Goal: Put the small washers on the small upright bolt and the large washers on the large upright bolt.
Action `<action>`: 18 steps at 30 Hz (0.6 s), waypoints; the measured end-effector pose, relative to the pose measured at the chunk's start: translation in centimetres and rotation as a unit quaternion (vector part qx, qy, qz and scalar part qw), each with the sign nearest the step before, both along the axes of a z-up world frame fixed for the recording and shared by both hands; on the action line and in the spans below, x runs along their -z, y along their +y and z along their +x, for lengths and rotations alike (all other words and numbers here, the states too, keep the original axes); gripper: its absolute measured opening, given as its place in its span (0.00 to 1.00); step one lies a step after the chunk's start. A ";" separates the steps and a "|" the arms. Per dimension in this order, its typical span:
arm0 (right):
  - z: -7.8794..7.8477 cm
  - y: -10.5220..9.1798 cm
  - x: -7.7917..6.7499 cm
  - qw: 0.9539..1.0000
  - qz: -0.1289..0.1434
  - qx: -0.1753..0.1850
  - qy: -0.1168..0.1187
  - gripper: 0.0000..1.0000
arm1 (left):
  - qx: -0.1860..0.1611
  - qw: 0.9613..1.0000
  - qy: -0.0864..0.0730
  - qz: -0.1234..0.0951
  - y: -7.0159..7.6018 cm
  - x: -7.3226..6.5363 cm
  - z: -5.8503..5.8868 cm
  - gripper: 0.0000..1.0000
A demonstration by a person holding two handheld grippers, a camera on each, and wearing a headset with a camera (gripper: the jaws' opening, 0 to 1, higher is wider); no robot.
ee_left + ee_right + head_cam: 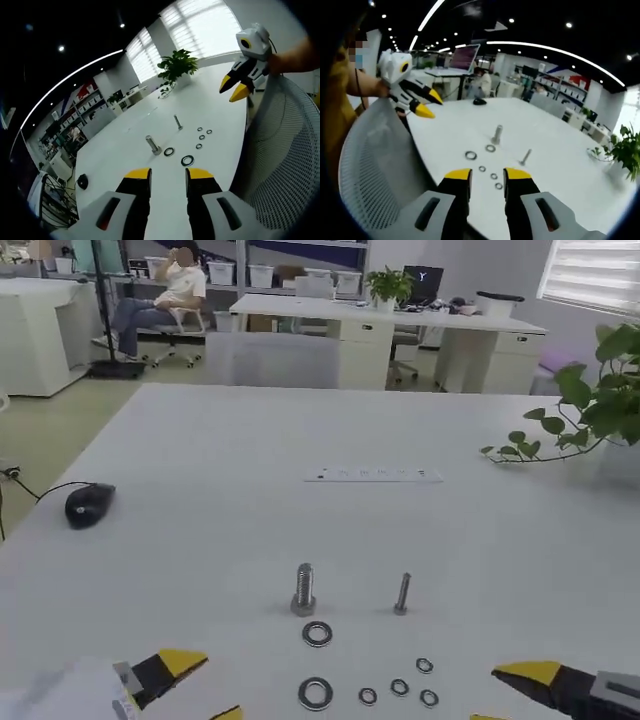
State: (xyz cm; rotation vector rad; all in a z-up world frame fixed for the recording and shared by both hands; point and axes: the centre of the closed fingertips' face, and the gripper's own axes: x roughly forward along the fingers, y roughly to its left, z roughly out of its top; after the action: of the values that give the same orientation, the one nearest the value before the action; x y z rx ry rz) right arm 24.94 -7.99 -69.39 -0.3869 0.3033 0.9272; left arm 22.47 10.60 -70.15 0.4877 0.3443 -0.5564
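Note:
A large upright bolt and a small upright bolt stand on the white table. In front of them lie two large washers and several small washers. My left gripper is at the near left edge and my right gripper at the near right, both short of the washers. In the left gripper view my left gripper is open and empty, facing the large bolt and a large washer. In the right gripper view my right gripper is open and empty above the small washers.
A black mouse with its cable lies at the table's left. A flush power strip sits mid-table and a leafy plant at the far right. A mesh chair back is close behind the table's near edge. A person sits far back.

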 end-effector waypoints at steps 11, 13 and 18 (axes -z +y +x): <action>1.5 -1.0 -1.5 0.993 0.057 -0.092 0.052 0.38 | -0.001 0.987 0.036 -0.158 -0.4 -2.9 0.7 0.39; 2.0 -1.0 -1.7 0.992 0.060 -0.096 0.055 0.40 | 0.006 0.985 0.028 -0.173 -0.6 -3.9 0.8 0.43; 2.1 -0.4 -2.6 0.986 0.092 -0.120 0.065 0.47 | 0.012 0.978 0.025 -0.206 -1.3 -5.3 0.3 0.53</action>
State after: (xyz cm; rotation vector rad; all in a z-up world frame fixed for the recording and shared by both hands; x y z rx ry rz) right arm 27.03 -8.36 -66.77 -0.1947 0.2914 1.2096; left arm 22.82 9.28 -64.85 0.0783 0.2622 -0.6461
